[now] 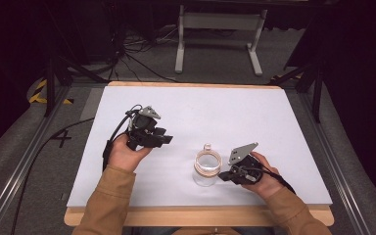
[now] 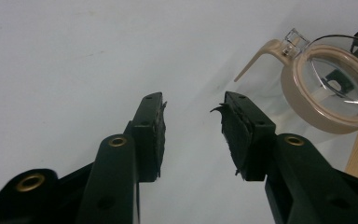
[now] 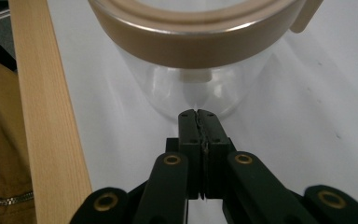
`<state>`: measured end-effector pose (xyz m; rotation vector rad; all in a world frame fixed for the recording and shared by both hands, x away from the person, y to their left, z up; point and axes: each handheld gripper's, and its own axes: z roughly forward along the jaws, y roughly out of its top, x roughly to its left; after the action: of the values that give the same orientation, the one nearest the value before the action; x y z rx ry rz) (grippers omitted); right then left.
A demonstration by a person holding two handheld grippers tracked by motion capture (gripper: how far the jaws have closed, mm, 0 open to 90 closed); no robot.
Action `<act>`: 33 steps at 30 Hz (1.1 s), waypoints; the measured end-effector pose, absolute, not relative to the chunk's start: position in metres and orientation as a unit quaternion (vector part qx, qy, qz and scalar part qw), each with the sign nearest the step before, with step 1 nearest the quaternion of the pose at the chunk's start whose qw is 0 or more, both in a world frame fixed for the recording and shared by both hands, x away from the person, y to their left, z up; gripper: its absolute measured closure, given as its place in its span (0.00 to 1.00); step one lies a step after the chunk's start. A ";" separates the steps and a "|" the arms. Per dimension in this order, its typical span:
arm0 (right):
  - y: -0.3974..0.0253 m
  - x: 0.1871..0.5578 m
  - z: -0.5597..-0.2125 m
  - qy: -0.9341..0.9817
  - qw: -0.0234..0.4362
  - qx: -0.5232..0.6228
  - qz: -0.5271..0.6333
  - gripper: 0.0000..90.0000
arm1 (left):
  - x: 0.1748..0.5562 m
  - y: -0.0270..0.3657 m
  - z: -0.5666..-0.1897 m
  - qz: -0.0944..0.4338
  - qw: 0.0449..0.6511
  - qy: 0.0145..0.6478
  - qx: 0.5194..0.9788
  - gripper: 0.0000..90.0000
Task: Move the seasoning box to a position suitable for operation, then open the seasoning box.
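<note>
The right gripper (image 3: 200, 114) has its jaws pressed together with nothing between them, the tips right at the lower wall of a clear jar (image 3: 193, 84), seemingly touching it, though the glass makes contact hard to judge. The right gripper view shows the jar's tan collar (image 3: 191, 39) from the side and the wooden edge (image 3: 46, 116) of the worktop beside a tan sleeve (image 3: 0, 154). In the high view the jar (image 1: 207, 169) stands upright near the front of the white worktop (image 1: 200, 112), long axis vertical, mouth up, just left of the right gripper (image 1: 223, 175). The left gripper (image 2: 193, 109), jaws spread wide and empty, hangs above the worktop well apart from the jar. Its own view alone shows the clear lid (image 2: 335, 77), a small clear tab (image 2: 292, 39) and a thin tan arm (image 2: 256, 58) pointing away from the collar.
</note>
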<state>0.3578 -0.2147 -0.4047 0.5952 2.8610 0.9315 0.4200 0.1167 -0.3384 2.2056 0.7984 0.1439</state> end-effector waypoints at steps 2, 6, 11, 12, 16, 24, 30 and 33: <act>-0.219 0.358 -0.400 0.929 0.045 0.196 0.310 0.99 | 0.420 0.116 -0.337 0.053 0.385 0.311 0.867 0.71; -0.229 0.358 -0.393 0.920 0.057 0.207 0.327 0.99 | 0.418 0.111 -0.332 0.047 0.408 0.304 0.860 0.76; -0.255 0.357 -0.378 0.898 0.081 0.236 0.362 0.99 | 0.416 0.101 -0.323 0.033 0.443 0.282 0.851 0.83; -0.259 0.356 -0.376 0.895 0.087 0.241 0.365 0.99 | 0.416 0.101 -0.323 0.033 0.443 0.282 0.851 0.85; -0.268 0.354 -0.372 0.888 0.093 0.252 0.374 0.99 | 0.418 0.088 -0.323 0.038 0.446 0.266 0.854 0.93; -0.271 0.350 -0.376 0.885 0.096 0.259 0.375 0.99 | 0.424 0.062 -0.329 0.010 0.447 0.241 0.861 0.99; -0.272 0.345 -0.380 0.885 0.093 0.263 0.372 0.99 | 0.428 0.044 -0.337 0.008 0.438 0.218 0.872 0.99; -0.272 0.343 -0.382 0.886 0.092 0.265 0.370 0.99 | 0.431 0.035 -0.340 -0.004 0.443 0.211 0.871 0.99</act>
<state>0.3427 -0.2723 -0.3818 0.7878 2.6305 1.0978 0.4307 0.0350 -0.3404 2.1617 0.5240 -0.0098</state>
